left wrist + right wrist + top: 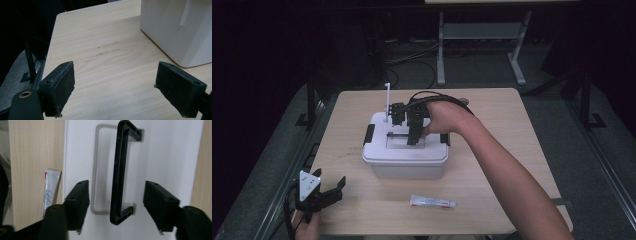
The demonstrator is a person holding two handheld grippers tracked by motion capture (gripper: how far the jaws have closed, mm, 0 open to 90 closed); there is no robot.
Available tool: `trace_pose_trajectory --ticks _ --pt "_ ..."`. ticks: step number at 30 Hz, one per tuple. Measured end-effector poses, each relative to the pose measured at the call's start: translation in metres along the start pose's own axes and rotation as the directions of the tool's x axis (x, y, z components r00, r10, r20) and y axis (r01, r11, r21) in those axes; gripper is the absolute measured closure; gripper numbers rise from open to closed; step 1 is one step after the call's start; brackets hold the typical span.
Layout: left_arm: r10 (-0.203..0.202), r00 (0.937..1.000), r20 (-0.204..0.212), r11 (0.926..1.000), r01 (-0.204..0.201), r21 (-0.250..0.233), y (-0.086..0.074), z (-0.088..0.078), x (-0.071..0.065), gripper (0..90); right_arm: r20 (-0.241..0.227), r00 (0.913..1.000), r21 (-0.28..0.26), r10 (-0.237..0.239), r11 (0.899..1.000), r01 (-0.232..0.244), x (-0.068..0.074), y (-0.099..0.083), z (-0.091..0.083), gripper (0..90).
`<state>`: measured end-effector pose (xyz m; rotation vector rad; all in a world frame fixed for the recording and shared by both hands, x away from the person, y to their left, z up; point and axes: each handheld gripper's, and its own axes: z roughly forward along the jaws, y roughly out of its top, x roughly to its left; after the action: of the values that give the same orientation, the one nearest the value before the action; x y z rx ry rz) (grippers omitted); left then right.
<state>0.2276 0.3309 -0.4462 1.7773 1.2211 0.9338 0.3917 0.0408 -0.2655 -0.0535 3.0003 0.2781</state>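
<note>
Left to right: my left gripper (324, 195) rests wide apart, holding nothing, at the table's (492, 150) near-left corner; the white box (404, 150) sits mid-table; my right gripper (116, 202) straddles its black lid handle (120, 170), part-open, pads not yet touching; closing off-centre, I judge, could slip off the handle or drag the box.

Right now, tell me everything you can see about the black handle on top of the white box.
The black handle is a slim, C-shaped bar that looks like plastic, hinged at both ends to the white box's lid. It stands raised above a shallow rectangular recess in the lid's middle. The right gripper hangs over it with one jaw on each side of the bar, both pads apart from it, so nothing grips it yet.
</note>
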Motion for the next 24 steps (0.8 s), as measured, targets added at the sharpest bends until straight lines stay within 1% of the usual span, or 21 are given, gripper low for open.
trace_pose_trajectory --ticks 3,5,6,7,8,11,14,15,17,18,20,21,24 --pt "-0.004 1.0000 0.000 1.0000 0.004 -0.002 0.000 0.000 0.001 15.0 -0.017 0.9998 -0.013 -0.001 1.000 0.001 -0.004 0.004 0.004 48.3" --pt "-0.004 1.0000 -0.001 1.0000 0.004 0.000 0.000 0.000 0.001 15.0 -0.017 0.9999 -0.010 -0.002 1.000 0.002 -0.004 0.004 0.005 49.4" --pt "-0.006 1.0000 0.000 1.0000 0.006 0.000 0.000 0.000 0.001 15.0 -0.014 0.9999 -0.004 0.000 1.000 0.000 -0.005 0.005 0.007 50.7" --pt "-0.006 1.0000 0.000 1.0000 0.006 0.000 0.000 0.000 0.001 15.0 -0.022 0.9997 0.009 0.008 1.000 -0.008 -0.007 0.005 0.010 54.2" --pt "-0.006 1.0000 0.000 1.0000 0.006 0.000 0.000 0.000 0.001 15.0 -0.022 0.9997 0.009 0.008 1.000 -0.008 -0.007 0.005 0.010 54.2" --pt "-0.003 1.0000 -0.002 1.0000 0.003 0.000 0.000 0.000 0.002 15.0 -0.021 0.9998 0.021 0.004 1.000 -0.004 -0.010 0.006 0.014 64.6" --pt "-0.005 1.0000 -0.003 1.0000 0.005 0.000 0.000 0.000 0.002 15.0 -0.029 0.9995 0.023 0.012 1.000 -0.011 -0.012 0.006 0.014 66.5" --pt "-0.005 1.0000 -0.003 1.0000 0.005 0.000 0.000 0.000 0.002 15.0 -0.021 0.9997 0.018 0.009 1.000 -0.009 -0.014 0.006 0.012 69.2" --pt "-0.005 1.0000 -0.003 1.0000 0.005 0.000 0.000 0.000 0.002 15.0 -0.019 0.9998 0.019 0.010 1.000 -0.009 -0.014 0.006 0.011 69.9" --pt "-0.007 1.0000 -0.002 1.0000 0.007 -0.001 0.000 -0.001 0.002 15.0 -0.008 0.9998 0.017 0.017 1.000 -0.017 -0.017 0.007 0.009 71.4" --pt "-0.006 1.0000 -0.003 1.0000 0.006 -0.002 0.000 -0.001 0.002 15.0 -0.004 0.9998 0.018 0.021 1.000 -0.021 -0.018 0.007 0.008 71.9" --pt "-0.006 1.0000 -0.003 1.0000 0.006 -0.002 0.000 -0.001 0.002 15.0 0.001 0.9996 0.012 0.029 0.999 -0.029 -0.022 0.008 0.006 73.2" --pt "-0.005 1.0000 -0.004 1.0000 0.005 -0.005 -0.001 -0.001 0.002 15.0 -0.007 0.9990 0.006 0.044 0.999 -0.044 -0.025 0.009 0.007 74.6"
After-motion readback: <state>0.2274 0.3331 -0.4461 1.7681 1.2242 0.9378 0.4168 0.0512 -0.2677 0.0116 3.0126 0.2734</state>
